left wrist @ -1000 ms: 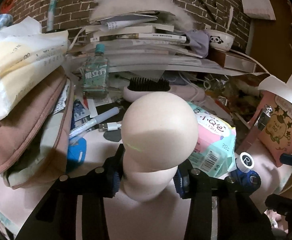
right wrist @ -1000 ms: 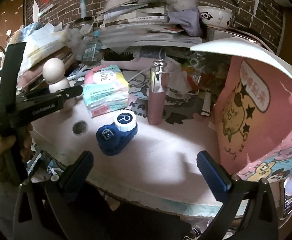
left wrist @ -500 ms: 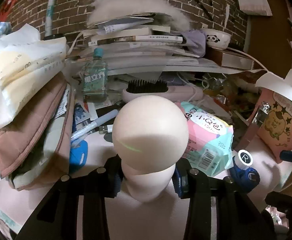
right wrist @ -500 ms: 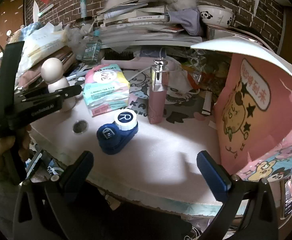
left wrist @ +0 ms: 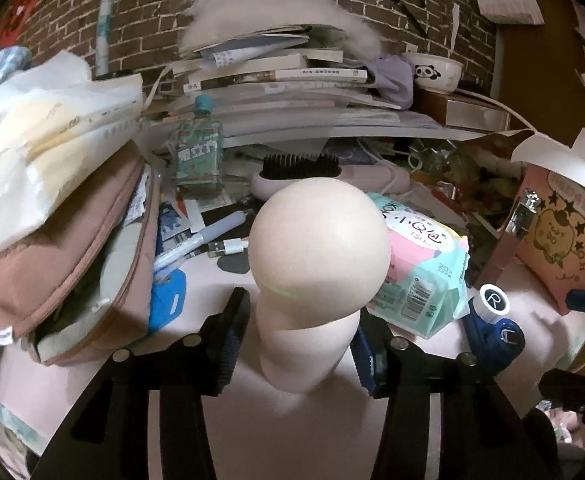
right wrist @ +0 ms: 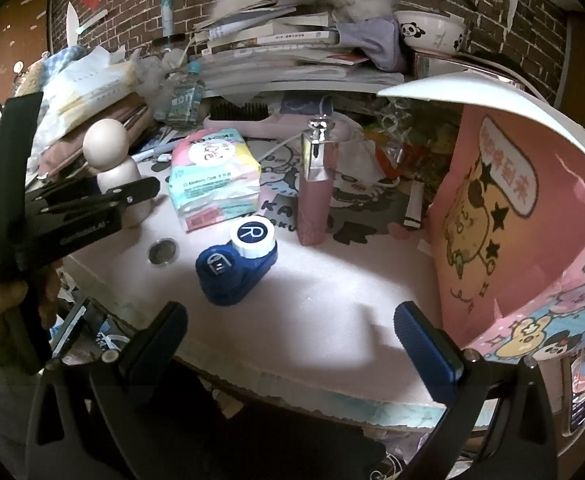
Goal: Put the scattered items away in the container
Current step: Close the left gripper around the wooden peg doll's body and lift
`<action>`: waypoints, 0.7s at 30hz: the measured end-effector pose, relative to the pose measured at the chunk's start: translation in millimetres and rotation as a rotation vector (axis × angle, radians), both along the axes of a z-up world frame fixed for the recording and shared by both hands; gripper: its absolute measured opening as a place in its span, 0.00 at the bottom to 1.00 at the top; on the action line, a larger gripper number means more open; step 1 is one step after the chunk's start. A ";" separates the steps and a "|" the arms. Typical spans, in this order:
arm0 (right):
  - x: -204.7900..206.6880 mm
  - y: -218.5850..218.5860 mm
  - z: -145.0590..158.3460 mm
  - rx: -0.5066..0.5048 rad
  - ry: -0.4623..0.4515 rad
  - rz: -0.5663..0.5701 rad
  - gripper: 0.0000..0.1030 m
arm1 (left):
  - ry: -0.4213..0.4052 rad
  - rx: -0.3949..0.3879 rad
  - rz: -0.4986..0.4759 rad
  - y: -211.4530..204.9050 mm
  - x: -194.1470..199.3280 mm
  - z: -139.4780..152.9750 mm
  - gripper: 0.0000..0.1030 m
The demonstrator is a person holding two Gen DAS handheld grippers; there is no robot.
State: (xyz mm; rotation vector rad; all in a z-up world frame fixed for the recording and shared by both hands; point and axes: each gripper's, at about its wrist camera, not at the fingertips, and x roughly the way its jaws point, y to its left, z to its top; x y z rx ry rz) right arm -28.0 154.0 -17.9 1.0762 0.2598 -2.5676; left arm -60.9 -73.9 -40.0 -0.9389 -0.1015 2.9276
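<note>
A cream figure with a round head [left wrist: 318,256] stands on the pink mat [right wrist: 332,280]; it also shows in the right wrist view [right wrist: 110,160]. My left gripper [left wrist: 300,332] has its jaws around the figure's lower body, with a small gap on the left side. My right gripper [right wrist: 292,344] is open and empty above the mat's front edge. In front of it lie a blue lens case [right wrist: 236,258], a tissue pack [right wrist: 214,176] and a pink bottle [right wrist: 316,196]. The pink cartoon box [right wrist: 512,216] stands open at the right.
Books and papers [right wrist: 284,52] pile up at the back under a panda bowl [right wrist: 430,32]. A pink pouch [left wrist: 72,248] and bags lie at the left. A green bottle [left wrist: 198,152], a hairbrush [left wrist: 304,168], pens and a cable [left wrist: 228,246] lie behind the figure.
The left gripper's jaws have opened a little around the cream figure, which now stands on the mat. The right gripper has not moved.
</note>
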 end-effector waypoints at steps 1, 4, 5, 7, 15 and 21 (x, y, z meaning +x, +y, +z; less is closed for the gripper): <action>0.4 0.0 -0.5 0.001 0.000 0.002 1.00 | 0.000 0.005 -0.001 -0.5 0.8 -0.3 0.43; 1.2 -1.2 -1.3 0.002 -0.001 0.005 1.00 | 0.004 0.002 0.006 0.7 3.8 -0.8 0.44; 1.3 -1.5 -1.5 0.002 -0.003 0.006 1.00 | 0.004 -0.001 0.008 1.6 4.7 -1.1 0.44; 1.1 -1.9 -1.8 0.003 -0.003 0.007 1.00 | 0.005 -0.001 0.010 1.7 6.8 -2.0 0.44; 1.7 -4.1 -3.3 0.008 -0.005 0.013 1.00 | -0.002 0.050 -0.004 -6.1 9.0 -5.7 0.36; 1.4 -3.9 -3.2 0.008 -0.004 0.010 1.00 | -0.018 -0.008 0.024 0.1 7.5 -2.7 0.35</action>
